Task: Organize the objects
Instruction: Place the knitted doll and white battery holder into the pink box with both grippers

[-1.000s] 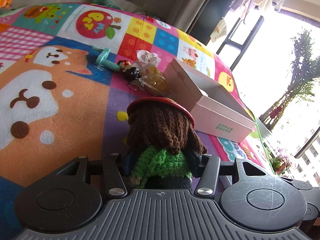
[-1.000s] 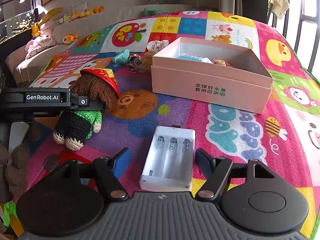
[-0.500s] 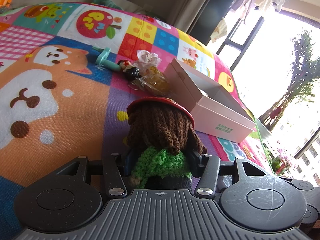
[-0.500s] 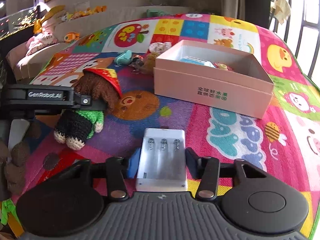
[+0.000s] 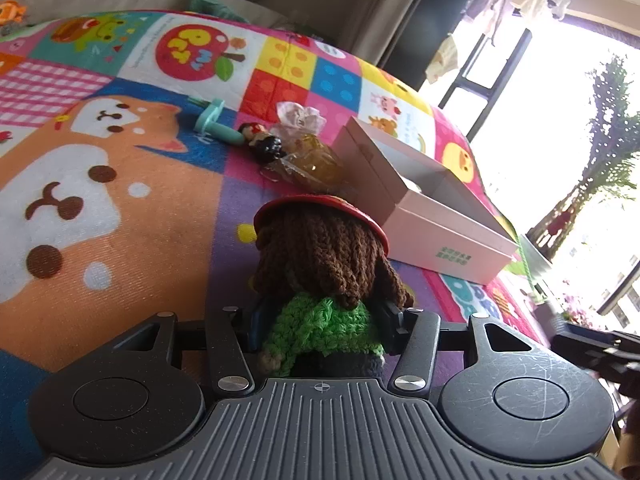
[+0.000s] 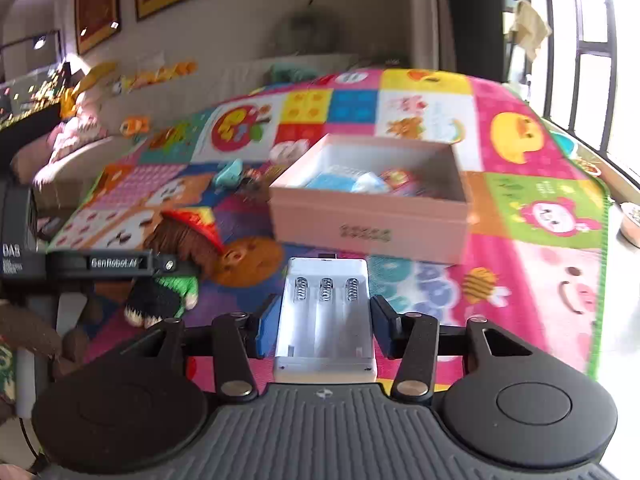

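My left gripper (image 5: 322, 320) is shut on a crochet doll (image 5: 320, 264) with brown hair, a red hat and a green top, just above the play mat. The doll also shows in the right wrist view (image 6: 176, 264), with the left gripper (image 6: 120, 263) across it. My right gripper (image 6: 324, 320) is shut on a white battery holder (image 6: 325, 316) with three springs and holds it lifted off the mat. The open pink box (image 6: 372, 216) stands ahead with several small items inside; in the left wrist view the box (image 5: 424, 216) is ahead to the right.
Beyond the doll lie a teal handle (image 5: 212, 126), a small dark figure (image 5: 264, 142), a yellowish plastic bag (image 5: 316, 166) and a pink-white wrapper (image 5: 300, 118) on the colourful mat (image 5: 120, 200). A sofa (image 6: 100, 148) borders the mat's left. Windows are on the right.
My right gripper closed on the battery holder and lifted it toward the pink box; the view is blurred by motion. The left gripper with the doll has stayed still.
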`<state>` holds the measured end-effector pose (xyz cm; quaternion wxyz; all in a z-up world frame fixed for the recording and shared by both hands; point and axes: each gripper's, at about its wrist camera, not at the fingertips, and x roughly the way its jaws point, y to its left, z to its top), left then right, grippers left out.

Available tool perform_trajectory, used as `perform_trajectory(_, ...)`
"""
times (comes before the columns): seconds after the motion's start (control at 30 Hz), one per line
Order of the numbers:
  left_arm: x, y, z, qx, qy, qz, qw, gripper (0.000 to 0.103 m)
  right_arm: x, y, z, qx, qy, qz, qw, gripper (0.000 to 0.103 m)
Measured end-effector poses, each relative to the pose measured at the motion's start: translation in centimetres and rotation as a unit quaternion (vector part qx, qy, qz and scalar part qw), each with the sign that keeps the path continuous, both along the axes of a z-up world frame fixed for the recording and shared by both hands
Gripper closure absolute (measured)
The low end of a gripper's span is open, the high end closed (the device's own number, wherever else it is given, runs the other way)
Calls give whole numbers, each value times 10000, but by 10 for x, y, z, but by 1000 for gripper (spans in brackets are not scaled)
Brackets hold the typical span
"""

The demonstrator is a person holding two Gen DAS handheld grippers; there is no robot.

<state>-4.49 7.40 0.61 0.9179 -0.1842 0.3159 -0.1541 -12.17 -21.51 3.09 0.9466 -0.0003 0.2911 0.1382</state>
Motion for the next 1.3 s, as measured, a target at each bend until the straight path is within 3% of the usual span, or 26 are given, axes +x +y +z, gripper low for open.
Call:
perform_trajectory(0.13,4,-10,16,106,94,-63,9999,50,-8,-22,10,140,-241,-210,9994,55)
perform_trajectory(0.33,49,-65,91,-139,-471,-662,9966,50,-3,-42,9,461,-410,-341,9975,55)
perform_trajectory(0.43,92,-111,110,-51,-776,-931,9926,49,2,-47,4,598,-417,-348,9967,55)
perform_trajectory(0.57,152,-163,91,301,-731,-943,9924,49,6,-53,-2,616,-455,-437,9961,55)
perform_trajectory(0.7,178,-178,50,524,-19,-848,9950,49,10,-64,-5,527,-467,-556,9960,55)
perform_trajectory(0.8,164,-173,38,649,156,-964,9931,49,17,-70,-7,474,-437,-648,9958,55)
perform_trajectory(0.93,137,-151,51,561,231,-1061,9925,53,31,-70,-7,389,-361,-667,9964,55)
perform_trajectory(1.07,90,-105,76,179,-322,-1076,9935,53,47,-72,8,435,-387,-631,9963,55)
perform_trajectory(1.17,62,-70,83,136,-642,-866,9941,53,73,-73,30,517,-425,-536,9963,55)
perform_trajectory(1.3,46,-37,74,95,-656,-573,9962,53,139,-71,57,838,-260,-636,9941,55)
